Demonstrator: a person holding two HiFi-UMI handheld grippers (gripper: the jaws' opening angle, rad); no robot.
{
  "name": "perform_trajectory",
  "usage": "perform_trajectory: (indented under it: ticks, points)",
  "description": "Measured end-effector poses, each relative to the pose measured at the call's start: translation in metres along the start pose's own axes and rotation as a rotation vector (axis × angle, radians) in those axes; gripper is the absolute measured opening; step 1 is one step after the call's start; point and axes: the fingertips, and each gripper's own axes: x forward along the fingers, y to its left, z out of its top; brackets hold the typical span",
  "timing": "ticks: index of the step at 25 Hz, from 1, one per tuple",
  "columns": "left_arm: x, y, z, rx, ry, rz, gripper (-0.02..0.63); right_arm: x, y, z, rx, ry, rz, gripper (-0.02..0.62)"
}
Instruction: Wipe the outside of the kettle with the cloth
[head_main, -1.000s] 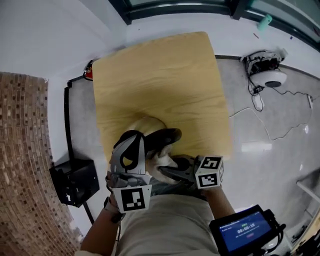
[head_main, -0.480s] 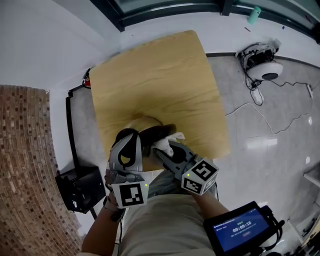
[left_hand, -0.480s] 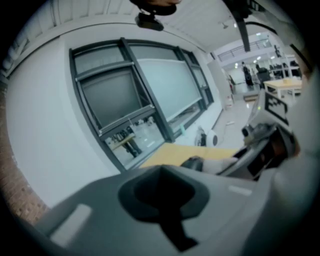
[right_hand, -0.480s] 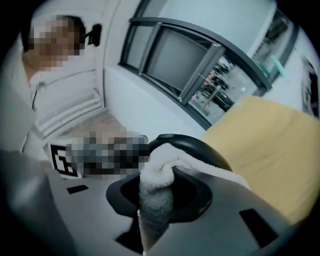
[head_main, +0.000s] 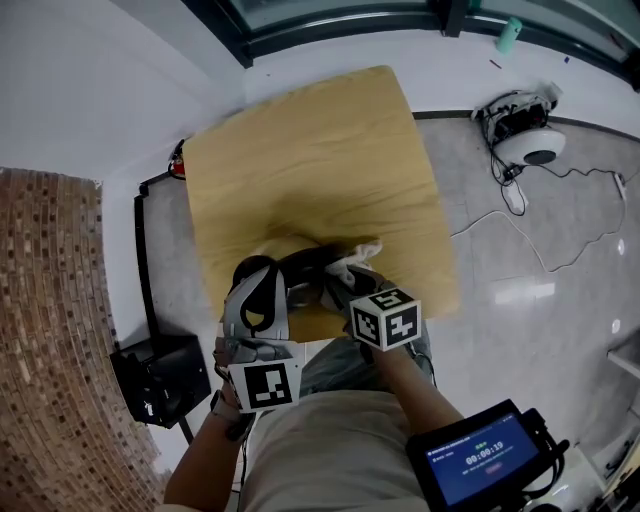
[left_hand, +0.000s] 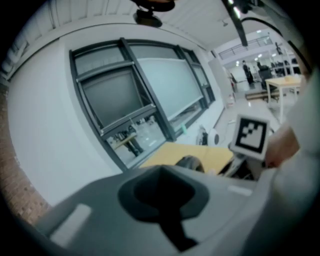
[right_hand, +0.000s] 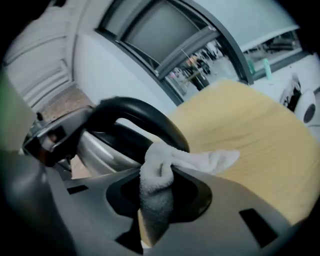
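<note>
Two hand-held grippers meet at the kettle (head_main: 290, 250), which stands on the light wooden desk (head_main: 310, 150) close to the edge nearest the person. The right hand-held gripper (head_main: 338, 283) is just right of the kettle. Its own view shows its jaws clamped tight on a white cloth (right_hand: 160, 170): a thick fold runs down between them and a loose end pokes out to the right, above the desk top. The cloth lies against the kettle's black arched handle (right_hand: 142, 117), whose shiny metal side shows below and to the left. From the head view the cloth appears as a pale bunch at the kettle's right side. The left hand-held gripper (head_main: 265, 275) sits at the kettle's left side. Its own view shows its jaws drawn together with nothing visible between them, though I cannot tell whether it presses on the kettle. Well to the right of the kettle, a white round device (head_main: 528, 140) with cables rests on the grey floor (head_main: 560, 260). Left of the kettle and below desk level stands a black box (head_main: 160, 375).
</note>
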Motion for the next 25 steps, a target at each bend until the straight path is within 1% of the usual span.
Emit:
perform_trajectory:
  ticks: [1, 2, 5, 6, 7, 8, 9, 10, 11, 13, 14, 15, 16, 18, 19, 20, 21, 22, 23, 24, 25]
  points:
    - [0.0, -0.001, 0.0, -0.026, 0.016, -0.005, -0.005, 0.008, -0.01, 0.0, 0.031, 0.026, -0.026, 0.101]
    - [0.0, -0.002, -0.001, -0.06, 0.035, -0.009, -0.003, 0.013, -0.013, 0.01, 0.019, 0.019, -0.031, 0.103]
    - [-0.001, -0.009, -0.001, -0.171, 0.085, -0.035, -0.006, 0.027, -0.008, 0.061, -0.081, -0.042, 0.002, 0.103]
    - [-0.002, -0.014, 0.001, -0.211, 0.105, -0.063, -0.005, 0.032, -0.011, 0.076, -0.093, -0.055, 0.011, 0.103]
    - [-0.003, -0.02, 0.004, -0.256, 0.126, -0.1, -0.005, 0.035, -0.016, 0.088, -0.08, -0.066, 0.023, 0.103]
    - [-0.004, -0.024, 0.008, -0.299, 0.141, -0.138, -0.003, 0.035, -0.021, 0.097, -0.037, -0.076, 0.048, 0.103]
    - [-0.006, -0.025, 0.012, -0.331, 0.145, -0.161, 0.0, 0.03, -0.023, 0.104, 0.028, -0.086, 0.094, 0.103]
    - [-0.007, -0.02, 0.015, -0.335, 0.137, -0.153, 0.0, 0.019, -0.02, 0.11, 0.096, -0.103, 0.168, 0.103]
    - [-0.009, -0.01, 0.015, -0.306, 0.116, -0.115, 0.0, 0.003, -0.009, 0.117, 0.154, -0.135, 0.273, 0.103]
    - [-0.01, 0.011, 0.009, -0.196, 0.075, -0.036, 0.0, -0.035, 0.03, 0.131, 0.237, -0.239, 0.53, 0.103]
    - [-0.008, 0.013, 0.004, -0.158, 0.068, -0.031, 0.0, -0.047, 0.045, 0.133, 0.261, -0.282, 0.617, 0.103]
    - [-0.005, 0.011, 0.001, -0.149, 0.059, -0.046, 0.0, -0.048, 0.049, 0.126, 0.272, -0.294, 0.628, 0.103]
    - [-0.002, 0.008, 0.001, -0.167, 0.039, -0.065, -0.005, -0.038, 0.038, 0.111, 0.269, -0.267, 0.557, 0.103]
    - [0.004, 0.004, 0.005, -0.225, 0.001, -0.071, -0.008, -0.002, -0.013, 0.067, 0.258, -0.135, 0.296, 0.103]
    - [0.005, 0.005, 0.006, -0.238, -0.007, -0.058, -0.006, 0.01, -0.032, 0.048, 0.246, -0.063, 0.193, 0.103]
    - [0.005, 0.006, 0.007, -0.234, -0.012, -0.042, -0.006, 0.011, -0.034, 0.041, 0.211, -0.019, 0.151, 0.103]
    - [0.004, 0.006, 0.008, -0.219, -0.018, -0.032, -0.005, 0.002, -0.017, 0.047, 0.152, -0.023, 0.181, 0.103]
    - [0.004, 0.007, 0.009, -0.201, -0.026, -0.024, -0.005, -0.014, 0.014, 0.063, 0.095, -0.073, 0.268, 0.103]
    - [0.004, 0.007, 0.009, -0.186, -0.033, -0.019, -0.005, -0.03, 0.048, 0.081, 0.062, -0.14, 0.379, 0.103]
    - [0.002, 0.007, 0.008, -0.178, -0.034, -0.016, -0.006, -0.041, 0.071, 0.092, 0.057, -0.194, 0.468, 0.103]
    - [0.001, 0.006, 0.006, -0.181, -0.03, -0.014, -0.006, -0.041, 0.074, 0.094, 0.071, -0.218, 0.493, 0.103]
